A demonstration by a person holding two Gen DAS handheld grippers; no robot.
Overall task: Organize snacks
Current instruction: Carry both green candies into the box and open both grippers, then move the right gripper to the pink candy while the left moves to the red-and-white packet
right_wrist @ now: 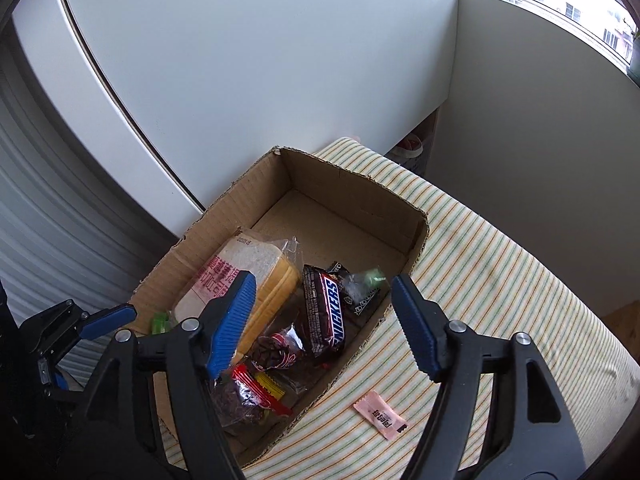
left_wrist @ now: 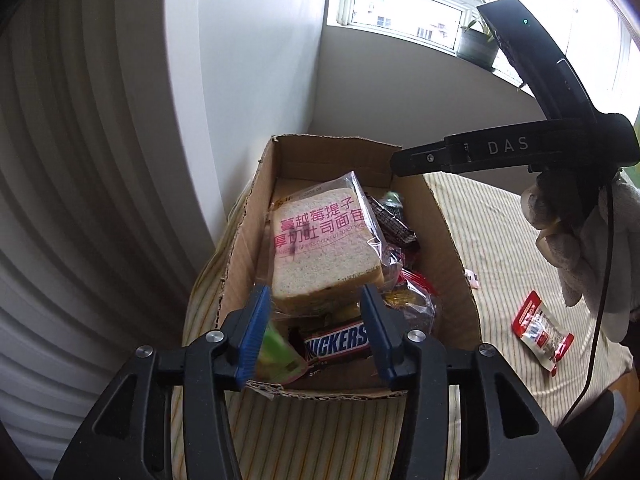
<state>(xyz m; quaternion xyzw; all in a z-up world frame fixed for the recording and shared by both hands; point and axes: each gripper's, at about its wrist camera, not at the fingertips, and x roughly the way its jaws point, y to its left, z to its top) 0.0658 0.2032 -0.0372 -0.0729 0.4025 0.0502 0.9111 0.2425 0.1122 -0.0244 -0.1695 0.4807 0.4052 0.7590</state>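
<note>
An open cardboard box (left_wrist: 452,248) (right_wrist: 352,184) stands on a striped cloth and holds snacks. In it lie a wrapped slice of bread (left_wrist: 320,248) (right_wrist: 248,276), a Snickers bar (left_wrist: 336,340) (right_wrist: 328,312) and several small packets. My left gripper (left_wrist: 316,300) hangs open over the box's near end. A blurred green packet (left_wrist: 276,344) (right_wrist: 160,322) sits loose beside its left pad. My right gripper (right_wrist: 324,284) is open above the box's other side. A blurred green sweet (right_wrist: 368,280) lies below it, with no pad touching it.
On the striped cloth (right_wrist: 500,264) outside the box lie a red and white packet (left_wrist: 540,332) and a pink sachet (right_wrist: 380,416). A gloved hand (left_wrist: 580,240) holds the right gripper's black body. White walls stand close behind the box, and a window is at the upper right.
</note>
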